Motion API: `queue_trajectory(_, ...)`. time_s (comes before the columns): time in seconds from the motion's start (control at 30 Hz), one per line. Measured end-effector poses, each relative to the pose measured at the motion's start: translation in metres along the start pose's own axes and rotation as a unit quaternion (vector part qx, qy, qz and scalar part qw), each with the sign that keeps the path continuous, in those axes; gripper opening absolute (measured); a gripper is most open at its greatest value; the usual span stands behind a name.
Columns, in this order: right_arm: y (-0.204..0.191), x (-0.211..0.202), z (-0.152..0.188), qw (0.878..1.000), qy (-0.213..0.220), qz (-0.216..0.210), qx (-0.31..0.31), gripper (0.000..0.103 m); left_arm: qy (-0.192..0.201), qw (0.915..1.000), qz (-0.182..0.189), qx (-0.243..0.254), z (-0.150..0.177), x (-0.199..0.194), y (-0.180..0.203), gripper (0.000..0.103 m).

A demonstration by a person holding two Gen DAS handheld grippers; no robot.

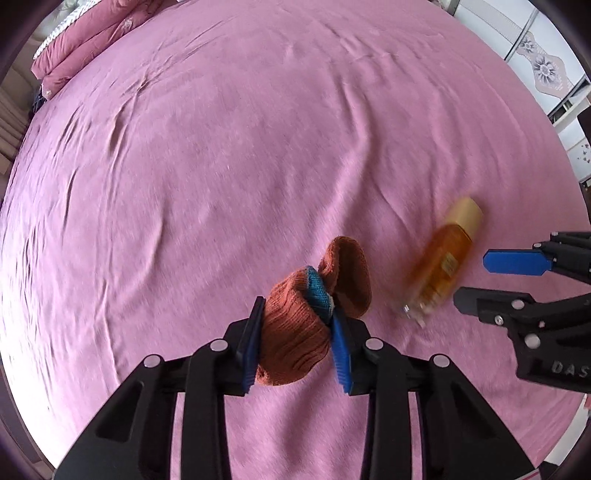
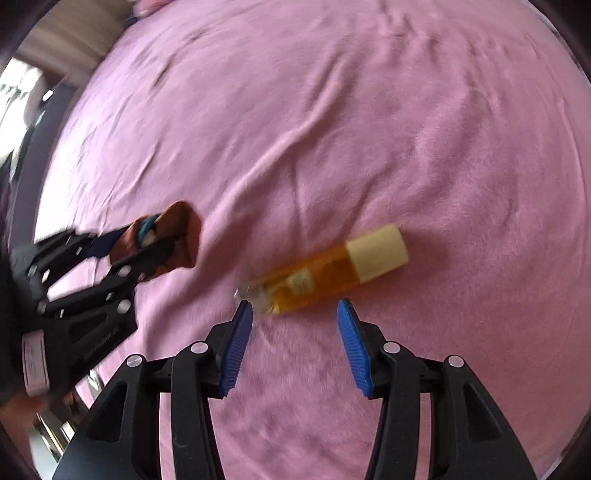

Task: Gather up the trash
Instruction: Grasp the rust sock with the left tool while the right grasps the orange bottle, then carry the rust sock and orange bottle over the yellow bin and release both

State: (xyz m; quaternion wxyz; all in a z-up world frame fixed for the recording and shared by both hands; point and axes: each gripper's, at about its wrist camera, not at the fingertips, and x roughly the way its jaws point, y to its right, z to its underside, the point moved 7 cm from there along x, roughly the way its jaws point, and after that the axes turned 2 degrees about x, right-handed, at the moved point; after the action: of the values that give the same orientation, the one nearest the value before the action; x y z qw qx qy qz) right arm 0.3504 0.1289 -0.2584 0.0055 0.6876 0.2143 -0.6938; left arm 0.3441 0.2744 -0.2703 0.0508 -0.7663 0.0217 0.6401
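A: Starting at the upper left of the left wrist view, I see only folded pink bedding (image 1: 79, 35); the pink sheet (image 1: 229, 155) fills the rest. Low in the centre, the left gripper (image 1: 297, 314) is clenched on a rust-brown knitted sock (image 1: 299, 332) with a blue band. The sock seems lifted from the sheet, though I cannot tell this for sure.

B: And to the right of it?

A: An amber bottle (image 1: 441, 267) with a cream cap lies flat on the sheet. At the right edge the right gripper (image 1: 469, 280) comes in, its jaws apart, holding nothing.

B: In the right wrist view the bottle (image 2: 325, 275) lies just ahead of the blue fingertips (image 2: 242, 321); its clear bottom end is near the left one.

A: So one piece is collected, and the bottle is, I think, the step in hand. The next move calls for bringing the jaws around the bottle's body, across its length, then closing firmly, because it may roll.
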Motion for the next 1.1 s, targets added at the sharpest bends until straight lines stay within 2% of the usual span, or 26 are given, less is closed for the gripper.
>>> queue_trajectory(0.13, 0.01, 0.009, -0.018, 0.997, -0.009, 0.003, 0.083, 0.047, 0.002, 0.9999, 0.008, -0.011, -0.009, 0.008, -0.004, 0.033)
queue_trajectory(0.23, 0.015, 0.019, -0.027, 0.991, -0.017, 0.016, 0.133, 0.053, 0.001, 0.9997, 0.017, -0.017, -0.007, 0.013, -0.002, 0.033)
queue_trajectory(0.27, 0.014, 0.019, -0.03, 0.991, -0.016, 0.021, 0.133, 0.057, 0.0, 0.9997, 0.018, -0.017, -0.006, 0.015, 0.0, 0.033)
queue_trajectory(0.33, 0.009, 0.022, -0.034, 0.992, -0.024, 0.047, 0.116, 0.058, -0.002, 0.9996, 0.022, -0.02, -0.002, 0.018, 0.002, 0.033)
queue_trajectory(0.47, 0.01, 0.024, -0.032, 0.99, -0.032, 0.09, 0.106, 0.053, -0.006, 0.9988, 0.032, -0.036, 0.005, 0.024, 0.007, 0.033)
queue_trajectory(0.57, 0.023, 0.03, -0.02, 0.986, -0.038, 0.086, 0.135, 0.053, -0.006, 0.9978, 0.044, -0.05, 0.009, 0.027, 0.009, 0.033)
queue_trajectory(0.7, 0.032, 0.046, -0.013, 0.988, -0.041, 0.051, 0.137, 0.042, -0.006, 0.9975, 0.047, -0.052, 0.016, 0.027, 0.013, 0.033)
queue_trajectory(0.83, 0.031, 0.044, -0.002, 0.994, -0.024, 0.049, 0.093, 0.036, -0.002, 0.9975, 0.047, -0.053, 0.021, 0.025, 0.015, 0.033)
queue_trajectory(1.0, 0.019, 0.034, 0.032, 0.999, -0.019, 0.037, -0.026, 0.031, 0.005, 0.9984, 0.04, -0.041, 0.037, 0.012, 0.029, 0.033)
queue_trajectory(1.1, 0.018, 0.024, 0.065, 0.996, -0.028, 0.002, -0.08, 0.031, 0.015, 0.9982, 0.046, -0.036, 0.05, -0.002, 0.044, 0.033)
